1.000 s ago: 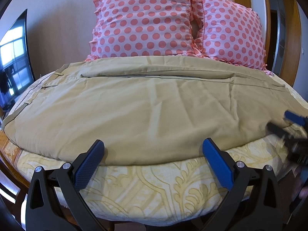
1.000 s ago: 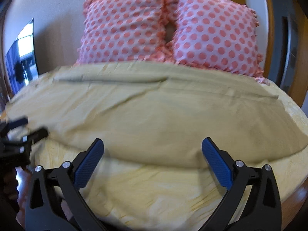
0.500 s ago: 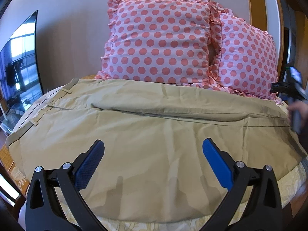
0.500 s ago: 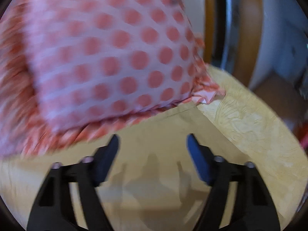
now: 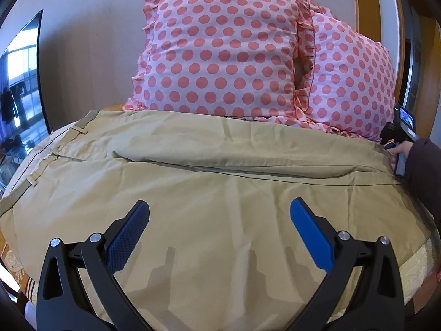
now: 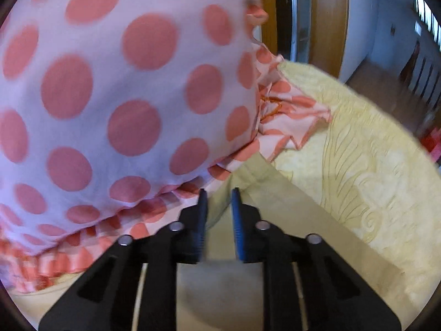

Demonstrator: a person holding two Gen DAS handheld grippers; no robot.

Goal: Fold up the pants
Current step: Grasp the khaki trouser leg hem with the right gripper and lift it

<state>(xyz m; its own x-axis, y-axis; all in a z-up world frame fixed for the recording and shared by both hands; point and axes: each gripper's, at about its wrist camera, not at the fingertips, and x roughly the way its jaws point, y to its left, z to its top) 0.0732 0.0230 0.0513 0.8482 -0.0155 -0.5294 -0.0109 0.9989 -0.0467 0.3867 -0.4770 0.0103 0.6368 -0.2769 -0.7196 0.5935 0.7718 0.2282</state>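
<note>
Khaki pants (image 5: pixel 209 193) lie spread sideways across the bed, waistband at the left, leg ends at the right. My left gripper (image 5: pixel 219 229) is wide open and empty, hovering over the near leg. In the left wrist view my right gripper (image 5: pixel 390 146) sits at the far right hem beside the pillows. In the right wrist view my right gripper (image 6: pixel 219 201) has its jaws nearly closed around the far corner of the pants hem (image 6: pixel 248 176), a narrow gap with fabric between them.
Two pink polka-dot pillows (image 5: pixel 226 58) (image 6: pixel 110 96) stand against the wall behind the pants. The yellow patterned bedspread (image 6: pixel 366 171) lies under the pants. A TV screen (image 5: pixel 19 88) is at the left, a wooden door frame (image 6: pixel 328 24) at the right.
My right gripper has moved to the far right hem corner and its jaws have closed in from wide to nearly shut. My left gripper has advanced over the pants, staying open.
</note>
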